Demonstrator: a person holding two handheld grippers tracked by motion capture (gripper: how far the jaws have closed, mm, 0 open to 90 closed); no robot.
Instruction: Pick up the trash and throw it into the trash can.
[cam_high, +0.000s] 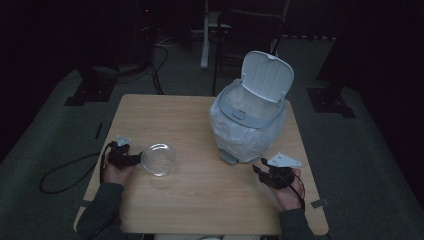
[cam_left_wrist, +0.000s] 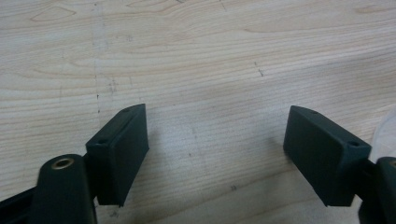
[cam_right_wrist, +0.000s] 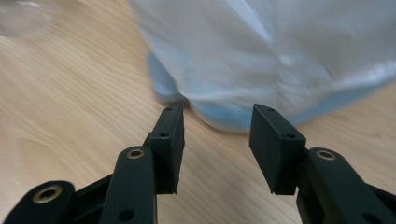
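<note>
Near the table's front edge, both jaws apart: left gripper beside clear bowl, right gripper before bin.

room: dim, dark walls | floor: grey carpet | table: light wood, square | behind: dark chair, white stand leg | black frame feet left and right | black cable on floor left
</note>
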